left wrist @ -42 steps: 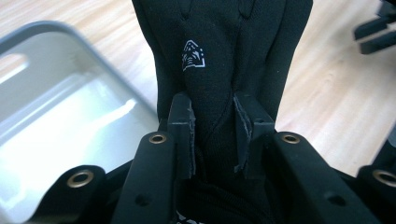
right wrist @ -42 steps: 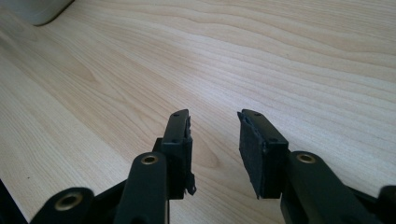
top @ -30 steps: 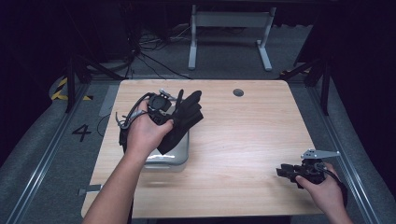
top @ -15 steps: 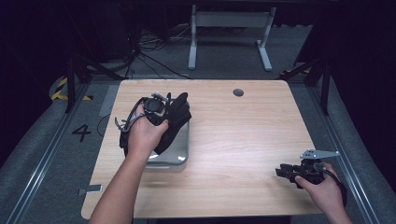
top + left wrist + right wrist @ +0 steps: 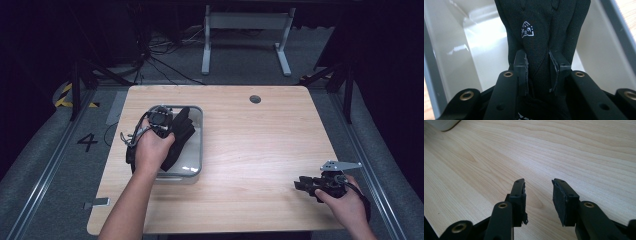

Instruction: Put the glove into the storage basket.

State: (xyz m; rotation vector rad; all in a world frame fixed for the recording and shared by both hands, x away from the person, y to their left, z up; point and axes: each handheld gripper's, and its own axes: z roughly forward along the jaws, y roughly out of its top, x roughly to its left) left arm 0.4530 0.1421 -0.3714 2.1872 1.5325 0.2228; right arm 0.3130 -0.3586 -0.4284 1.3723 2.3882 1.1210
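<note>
The left claw (image 5: 537,67) pinches a black glove (image 5: 541,30) and has come down with it since a moment ago, so the glove now hangs inside the grey tray (image 5: 197,145) rather than above it. Letting go looks like the next step. The right claw (image 5: 537,200), well apart from the tray on the bare desk (image 5: 260,145), stands spread and empty.

Dark room, grey carpet (image 5: 50,165), pale wooden table (image 5: 260,145)
</note>
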